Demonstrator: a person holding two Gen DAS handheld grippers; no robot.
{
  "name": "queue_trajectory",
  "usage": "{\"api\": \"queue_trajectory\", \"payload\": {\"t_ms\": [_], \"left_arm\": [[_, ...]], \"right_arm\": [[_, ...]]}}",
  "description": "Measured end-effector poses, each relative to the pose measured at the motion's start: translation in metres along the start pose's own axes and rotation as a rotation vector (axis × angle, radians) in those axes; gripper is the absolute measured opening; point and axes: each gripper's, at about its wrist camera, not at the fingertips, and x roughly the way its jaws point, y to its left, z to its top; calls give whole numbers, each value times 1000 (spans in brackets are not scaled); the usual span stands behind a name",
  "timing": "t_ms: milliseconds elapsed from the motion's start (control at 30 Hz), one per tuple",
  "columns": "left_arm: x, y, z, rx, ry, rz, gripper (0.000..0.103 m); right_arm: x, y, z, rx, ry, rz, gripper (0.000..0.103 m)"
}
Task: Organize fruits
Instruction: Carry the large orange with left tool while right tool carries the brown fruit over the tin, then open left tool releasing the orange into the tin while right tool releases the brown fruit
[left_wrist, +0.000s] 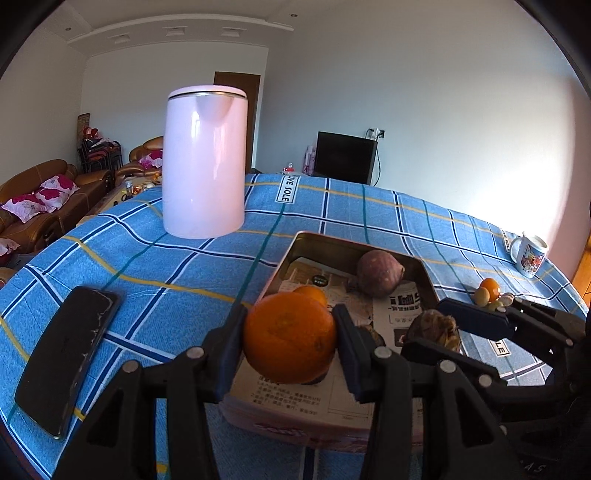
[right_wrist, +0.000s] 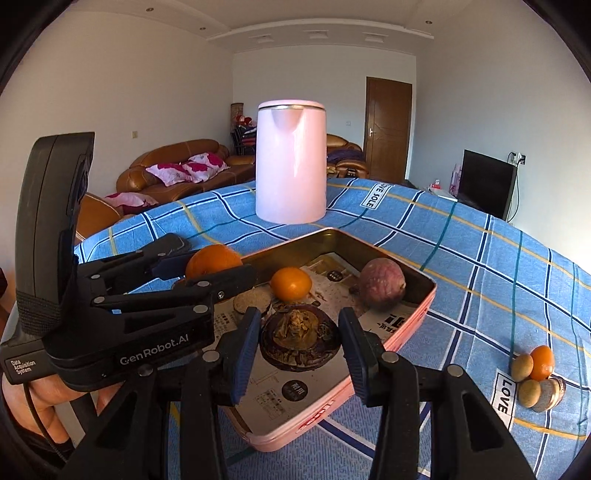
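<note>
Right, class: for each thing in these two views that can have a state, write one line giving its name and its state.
Left hand-held gripper: shut on large orange, over the tin's near edge.
Right hand-held gripper: fingers either side of the mangosteen; contact unclear.
Pink tin: open, paper-lined.
Small orange: loose in tin.
Purple fruit: loose in tin.
Kettle: upright, lid shut.
Phone: screen dark.
Mug: upright.

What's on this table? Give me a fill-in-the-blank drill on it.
1. The left gripper holds an ___.
2. The kettle is ___ in colour.
3. The right gripper holds a dark fruit above the ___.

Missing words: orange; pink; tray.
</note>
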Motion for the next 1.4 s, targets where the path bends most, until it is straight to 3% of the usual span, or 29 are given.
{"api": "queue_trajectory", "payload": {"t_ms": [233, 300, 367, 500, 600, 700, 867, 967, 1133, 1300, 1367, 1400], "left_arm": [[-1, 5, -2, -8, 2, 8, 51], [-2, 3, -1, -3, -1, 8, 52], [-5, 1, 1, 1, -11, 12, 61], [-13, -9, 6, 8, -34, -15, 64], [-16, -28, 10, 40, -40, -52, 65], [-16, -55, 13, 92, -48, -87, 69], [-6, -102, 18, 168, -28, -161, 70], [4, -126, 19, 210, -5, -186, 70], [20, -153, 19, 245, 41, -215, 70], [33, -173, 17, 270, 80, -227, 70], [37, -180, 17, 276, 94, -233, 70], [39, -184, 16, 281, 98, -236, 70]], "right_arm": [[15, 3, -1, -12, 89, 3, 46], [15, 2, -1, -6, 94, 11, 51], [14, 0, -2, 0, 87, 1, 62], [-8, -13, -4, 14, 46, -15, 62], [-31, -40, -7, 26, 17, -81, 62], [-52, -86, -14, 76, 20, -202, 62], [-72, -171, -33, 238, 62, -375, 62], [-67, -198, -44, 296, 111, -375, 62], [-54, -211, -54, 326, 174, -329, 61], [-47, -218, -57, 356, 197, -290, 46], [-47, -216, -58, 348, 206, -287, 32], [-47, -216, -58, 345, 205, -283, 32]]}}
